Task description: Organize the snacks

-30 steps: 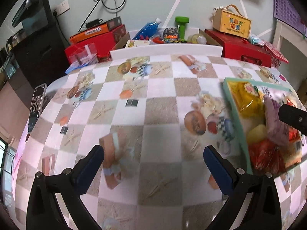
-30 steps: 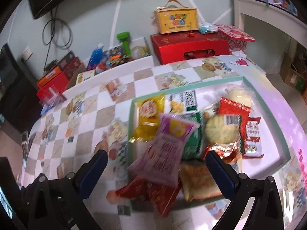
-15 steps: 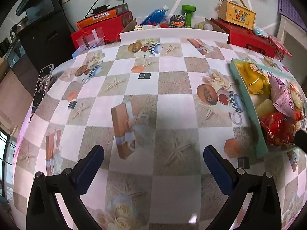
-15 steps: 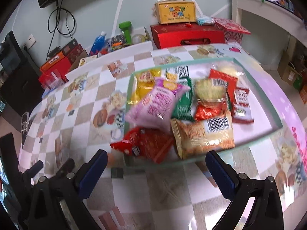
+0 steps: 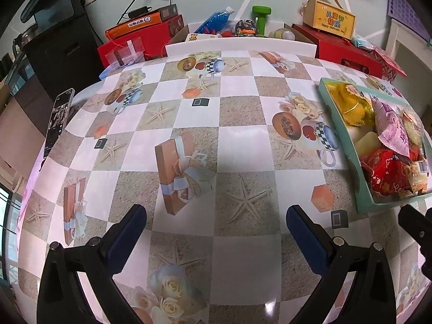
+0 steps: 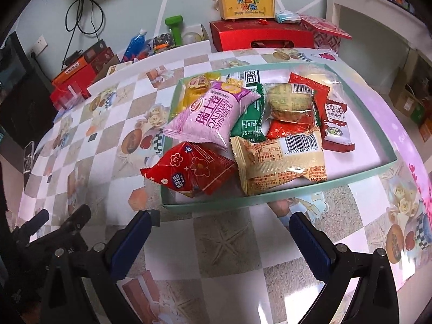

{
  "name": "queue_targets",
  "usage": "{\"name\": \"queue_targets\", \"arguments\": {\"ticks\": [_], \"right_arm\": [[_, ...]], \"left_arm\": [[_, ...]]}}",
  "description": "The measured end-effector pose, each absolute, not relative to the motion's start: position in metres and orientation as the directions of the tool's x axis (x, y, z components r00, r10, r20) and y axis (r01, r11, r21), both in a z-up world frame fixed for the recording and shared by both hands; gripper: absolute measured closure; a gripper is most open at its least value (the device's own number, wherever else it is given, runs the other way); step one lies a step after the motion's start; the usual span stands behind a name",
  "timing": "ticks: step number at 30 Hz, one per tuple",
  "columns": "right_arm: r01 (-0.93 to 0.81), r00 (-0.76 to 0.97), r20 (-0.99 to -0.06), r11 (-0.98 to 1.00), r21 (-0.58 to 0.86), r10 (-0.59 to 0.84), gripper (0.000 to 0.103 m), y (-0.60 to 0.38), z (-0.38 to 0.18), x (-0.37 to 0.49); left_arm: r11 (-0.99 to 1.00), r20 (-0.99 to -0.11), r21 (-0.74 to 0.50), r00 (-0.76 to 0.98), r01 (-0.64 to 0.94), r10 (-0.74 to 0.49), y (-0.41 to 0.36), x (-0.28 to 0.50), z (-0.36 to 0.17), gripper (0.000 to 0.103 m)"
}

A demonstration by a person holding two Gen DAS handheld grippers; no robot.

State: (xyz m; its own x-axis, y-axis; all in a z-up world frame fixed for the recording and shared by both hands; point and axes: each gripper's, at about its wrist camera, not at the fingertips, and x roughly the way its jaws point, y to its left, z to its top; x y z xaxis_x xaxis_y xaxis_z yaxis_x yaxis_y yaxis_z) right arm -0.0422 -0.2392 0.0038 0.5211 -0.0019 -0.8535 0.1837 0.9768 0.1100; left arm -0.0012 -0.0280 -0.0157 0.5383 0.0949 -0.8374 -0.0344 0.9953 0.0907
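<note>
The crinkly plastic snack packets lie heaped in the shallow mint-green cardboard tray (image 6: 270, 198), straight ahead of my right tongs (image 6: 220, 232) and well off to the right of my left tongs (image 5: 216, 222), so my right hand is nearer. The red flower-printed packet (image 6: 190, 171) hangs over the tray's near-left rim, its long axis running left to right across my fingers. Both tongs are spread wide, holding nothing, above the checked tablecloth (image 5: 243, 148).

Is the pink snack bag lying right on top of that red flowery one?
Touching. In the right wrist view the pink bag has its lower edge overlapping the red flowery bag, no gap between.
</note>
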Motion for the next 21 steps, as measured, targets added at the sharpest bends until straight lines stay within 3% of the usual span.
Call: {"name": "queue_targets", "arguments": {"ticks": [21], "right_arm": [[0.215, 0.522, -0.853, 0.972, 0.096, -0.031, 0.0, -0.248, -0.007, -0.03]], "left_arm": [[0.997, -0.833, 0.08, 0.549, -0.012, 0.073, -0.032, 0.005, -0.017, 0.0]]}}
